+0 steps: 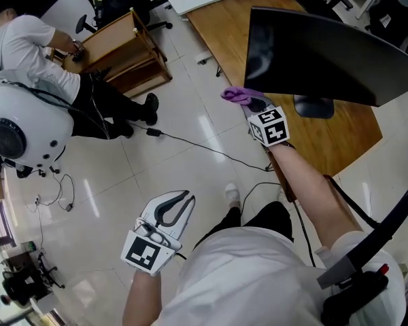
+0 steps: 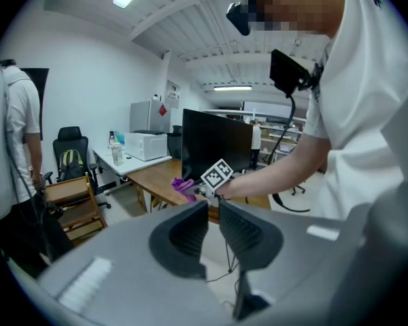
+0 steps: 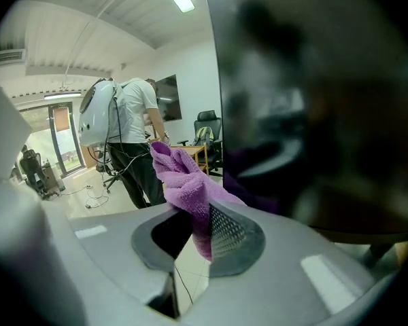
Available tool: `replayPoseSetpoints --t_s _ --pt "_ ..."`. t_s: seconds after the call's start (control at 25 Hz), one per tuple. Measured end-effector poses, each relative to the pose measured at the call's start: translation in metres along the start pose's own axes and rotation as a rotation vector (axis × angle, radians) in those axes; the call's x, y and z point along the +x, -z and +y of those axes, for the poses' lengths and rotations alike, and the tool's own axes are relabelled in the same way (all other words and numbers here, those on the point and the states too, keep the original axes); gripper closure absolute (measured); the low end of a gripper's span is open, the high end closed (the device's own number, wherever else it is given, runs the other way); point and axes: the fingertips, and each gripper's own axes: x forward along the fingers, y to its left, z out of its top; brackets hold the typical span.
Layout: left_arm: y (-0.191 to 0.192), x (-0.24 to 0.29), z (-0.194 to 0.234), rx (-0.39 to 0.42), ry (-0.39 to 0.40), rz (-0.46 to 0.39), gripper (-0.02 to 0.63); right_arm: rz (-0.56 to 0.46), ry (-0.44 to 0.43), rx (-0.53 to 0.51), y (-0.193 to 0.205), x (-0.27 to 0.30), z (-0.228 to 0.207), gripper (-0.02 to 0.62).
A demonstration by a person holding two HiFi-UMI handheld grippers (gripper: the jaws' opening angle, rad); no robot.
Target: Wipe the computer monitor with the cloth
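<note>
— Where to find the computer monitor (image 1: 326,53)?

— On the wooden desk (image 1: 224,26), ahead and to the right. Dark, apparently switched off, showing a pale smudge or reflection near the left edge.

— And the purple cloth (image 3: 183,175)?

— Pinched in the right gripper (image 3: 202,226), clamped tight on a fold, with a bunched tuft sticking out past the tips. Held just beside the screen's lower left corner. Cannot tell whether touching yet.

— How to wipe well, then?

— Judging from here: lead with the tuft, never the hard jaw tips. Press lightly, as the monitor is probably prone to rocking on that single stand (image 1: 313,106). Start at the near corner and sweep across in long, overlapping rows. Grip firmly throughout, or risk leaving the cloth behind on the glass.

— Any use for the left gripper (image 1: 189,197)?

— Hanging low over the tiled floor (image 1: 190,114), well apart from the desk, jaws drawn together on nothing. Could brace the frame if needed, but only after opening.

— Anything else to mind?

— A black cable (image 1: 204,147) trailing across the floor towards the desk, so worth stepping around. Also a person in a white shirt (image 1: 27,43) at a small wooden table (image 1: 119,46), well apart and likely no obstacle.
</note>
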Motion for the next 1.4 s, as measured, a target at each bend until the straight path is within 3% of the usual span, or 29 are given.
replayPoseSetpoints --t_s 0.36,0.76,1.4 --pt "-0.004 0.013 -0.016 0.018 0.038 0.021 0.535 -0.018 0.06 0.02 0.006 -0.021 -0.032 0.548" --pt "-0.018 0.042 -0.044 0.044 0.084 0.03 0.535 0.011 0.164 0.062 0.035 -0.06 -0.102 0.548" --pt "-0.042 0.097 -0.096 0.077 0.143 0.042 0.535 0.016 0.232 0.1 0.065 -0.119 -0.178 0.548"
